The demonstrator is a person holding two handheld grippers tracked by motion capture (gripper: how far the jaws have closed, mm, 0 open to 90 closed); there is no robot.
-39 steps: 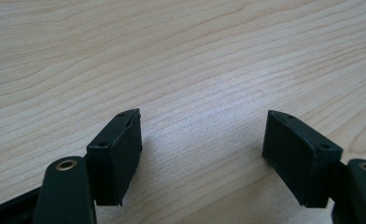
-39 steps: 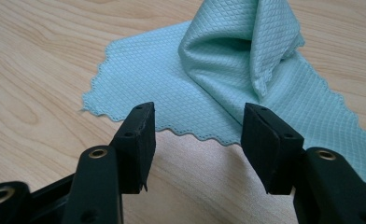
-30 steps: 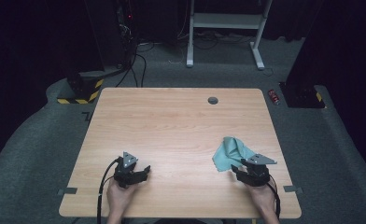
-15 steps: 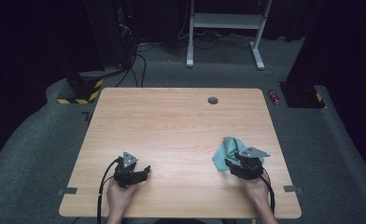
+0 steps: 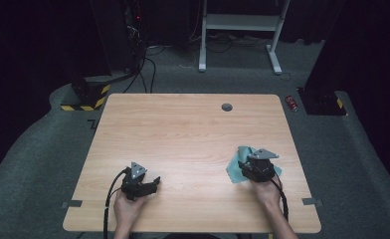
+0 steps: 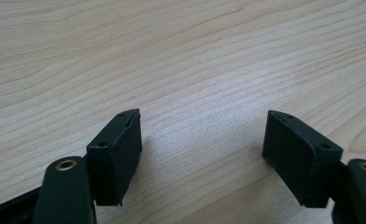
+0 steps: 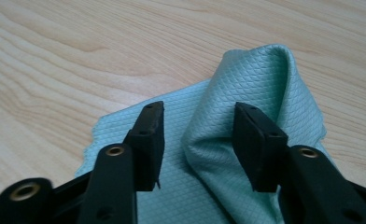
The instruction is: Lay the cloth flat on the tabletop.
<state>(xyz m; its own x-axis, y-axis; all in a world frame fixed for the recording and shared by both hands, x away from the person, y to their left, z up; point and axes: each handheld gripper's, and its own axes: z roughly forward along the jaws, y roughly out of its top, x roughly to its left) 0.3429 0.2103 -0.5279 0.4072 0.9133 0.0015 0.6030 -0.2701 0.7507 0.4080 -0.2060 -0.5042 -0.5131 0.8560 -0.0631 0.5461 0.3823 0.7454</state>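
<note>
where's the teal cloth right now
The teal cloth lies on the table's near right part in the high view, partly under the right gripper, with a raised fold between its jaws.

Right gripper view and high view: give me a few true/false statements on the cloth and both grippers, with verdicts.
1. The cloth is teal with a fine diamond weave. True.
2. The cloth lies flat, without folds. False: a raised fold stands between the jaws of the right gripper.
3. The right gripper's pads already pinch the fold. False: its jaws have just been closing, but a gap shows beside each pad.
4. The left gripper is open over bare table. True.
5. In the high view the cloth sits at the left gripper. False: it lies at the right gripper.
</note>
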